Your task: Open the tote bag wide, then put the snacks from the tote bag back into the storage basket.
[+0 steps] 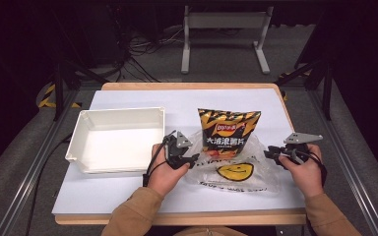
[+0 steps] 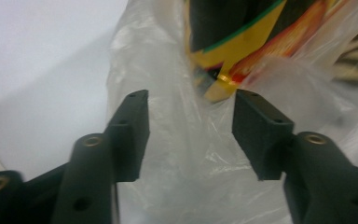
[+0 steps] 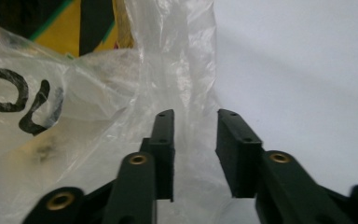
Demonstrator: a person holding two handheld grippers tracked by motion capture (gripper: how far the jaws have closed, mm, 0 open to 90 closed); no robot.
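Crinkled clear bag (image 1: 236, 169) holds black-yellow chip packet (image 1: 228, 132).

Clear plastic bag (image 1: 236, 169): thin, crinkled film, yellow smiley print with black lettering on the face, lying flat on the white table, spanning the gap between the left gripper (image 1: 189, 160) and the right gripper (image 1: 271, 155). Its left edge sits between the left gripper's parted jaws, film loose in the gap (image 2: 191, 154), pads not pressing it. Its right edge runs into the right gripper's narrower gap (image 3: 193, 140), film slack there too. Chip bag (image 1: 228, 132): black and yellow with red, white logo text, lower part inside the plastic bag's mouth, upper part sticking out on the far side, just beyond both claws' tips.
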